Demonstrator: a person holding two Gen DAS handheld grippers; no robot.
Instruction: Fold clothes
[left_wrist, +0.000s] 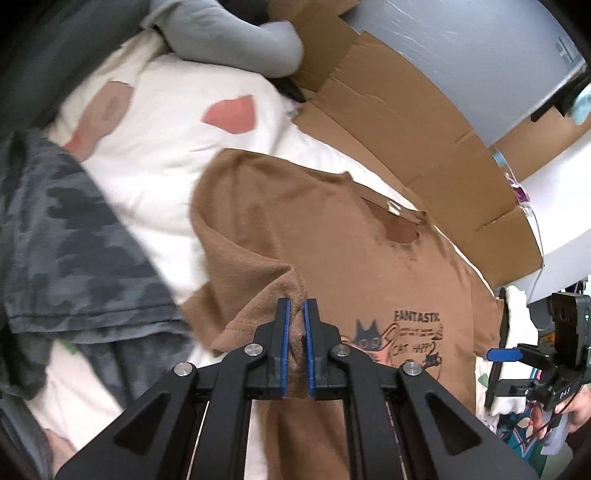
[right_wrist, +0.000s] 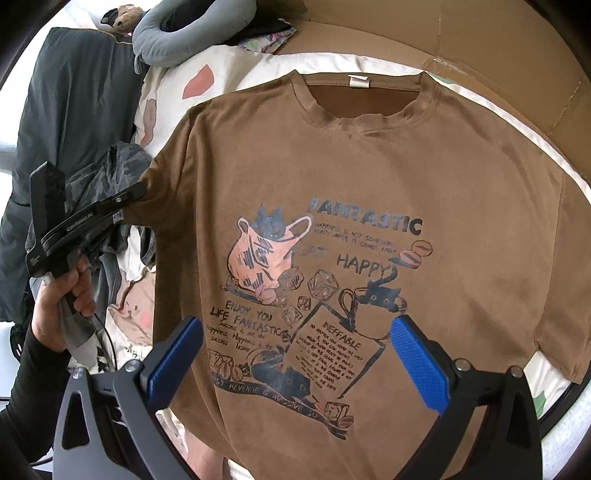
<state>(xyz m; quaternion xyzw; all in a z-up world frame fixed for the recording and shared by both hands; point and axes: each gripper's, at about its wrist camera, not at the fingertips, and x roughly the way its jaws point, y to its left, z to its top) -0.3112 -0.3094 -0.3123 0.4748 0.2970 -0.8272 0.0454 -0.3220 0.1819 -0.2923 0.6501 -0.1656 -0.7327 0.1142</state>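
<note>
Left side: blocked by a heap of camouflage clothing (right_wrist: 110, 173) just beside the brown T-shirt (right_wrist: 369, 229).
Far edge: closed off by a cardboard sheet (left_wrist: 424, 122) behind the collar.
Far left corner: occupied by a grey cushion (right_wrist: 173, 40).
Shirt front: flat, unobstructed from above.
White bedding (left_wrist: 159, 147): bare strip between shirt and heap.
</note>
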